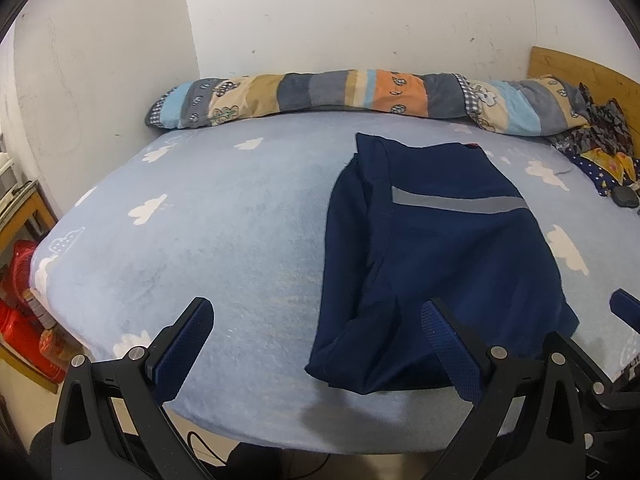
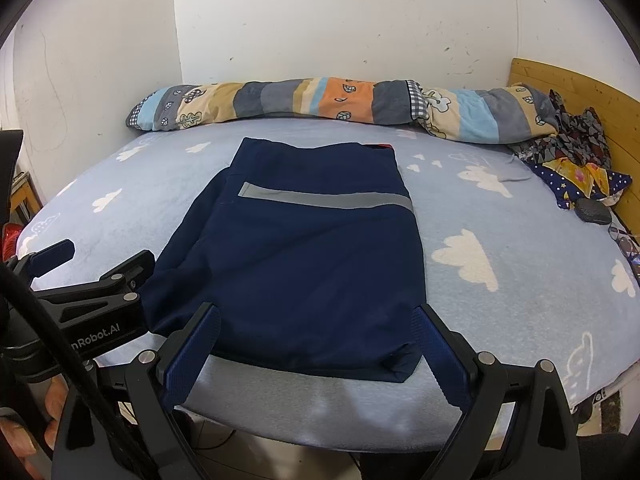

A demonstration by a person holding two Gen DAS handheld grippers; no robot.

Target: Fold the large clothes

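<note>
A navy garment [image 2: 296, 248] with a grey reflective stripe lies folded into a long rectangle on the light blue cloud-print bed [image 2: 500, 280]. In the left wrist view the same garment [image 1: 440, 248] sits right of centre, with a bunched fold along its left side. My left gripper [image 1: 316, 320] hovers open over the near left edge of the garment, nothing between its fingers. My right gripper [image 2: 316, 324] hangs open above the garment's near hem, also holding nothing. The left gripper [image 2: 96, 264] shows at the left of the right wrist view.
A rolled patchwork quilt [image 2: 340, 100] lies along the far wall. Crumpled patterned clothes [image 2: 576, 160] and a dark round object [image 2: 594, 210] sit at the right by a wooden headboard [image 2: 580, 92]. Red items [image 1: 20, 304] stand beside the bed at left. A hand [image 2: 24, 432] grips the left handle.
</note>
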